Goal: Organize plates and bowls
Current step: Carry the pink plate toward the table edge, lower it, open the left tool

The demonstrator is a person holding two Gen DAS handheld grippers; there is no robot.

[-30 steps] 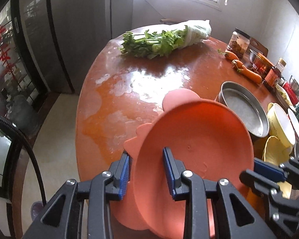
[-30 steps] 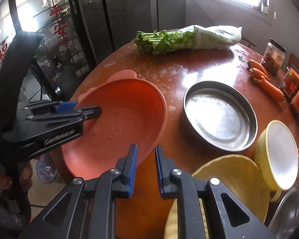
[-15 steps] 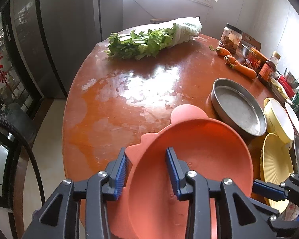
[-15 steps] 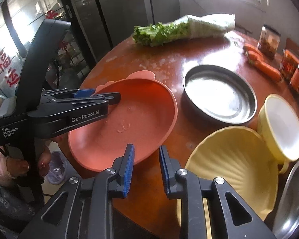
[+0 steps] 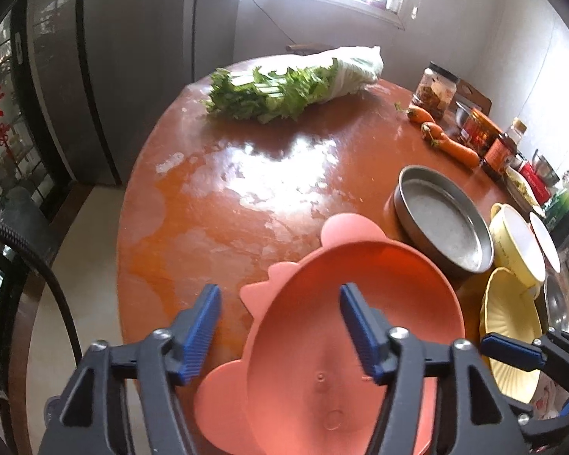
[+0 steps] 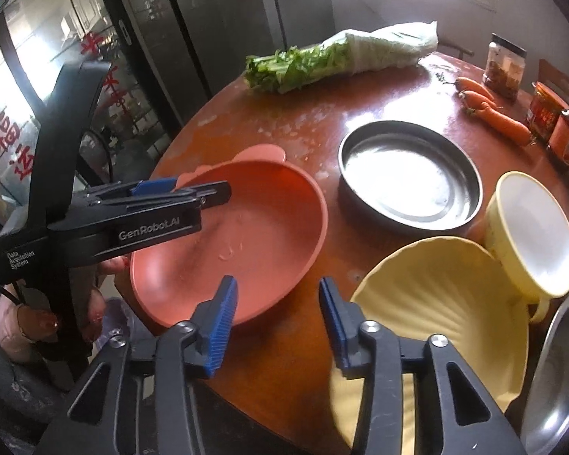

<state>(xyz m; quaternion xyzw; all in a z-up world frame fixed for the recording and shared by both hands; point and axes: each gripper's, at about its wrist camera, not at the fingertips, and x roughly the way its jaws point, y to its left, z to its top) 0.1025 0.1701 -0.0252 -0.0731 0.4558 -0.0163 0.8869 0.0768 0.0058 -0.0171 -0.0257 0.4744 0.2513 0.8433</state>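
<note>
A salmon-orange plate (image 5: 303,303) with small ears lies flat at the near edge of the round red-brown table (image 5: 227,189). My left gripper (image 5: 280,333) straddles the plate's left rim. Its jaws are opening and the blue pads stand clear of the rim. In the right wrist view the same plate (image 6: 254,235) lies under the left gripper (image 6: 178,193). My right gripper (image 6: 277,326) is opening too, its left pad just off the plate's near rim, with only table between the pads. A yellow shell-shaped plate (image 6: 436,295) lies to the right.
A round steel pan (image 6: 409,178) sits behind the plates, with a yellow bowl (image 6: 531,227) and a steel bowl (image 6: 557,371) at the right edge. Leafy greens (image 6: 322,60), carrots (image 6: 493,113) and jars (image 6: 504,64) line the far side. A hand (image 6: 38,322) holds the left gripper.
Both grippers have let go of the orange plate and their jaws have spread apart. The plate, held tilted before, has come down flat on the table.
</note>
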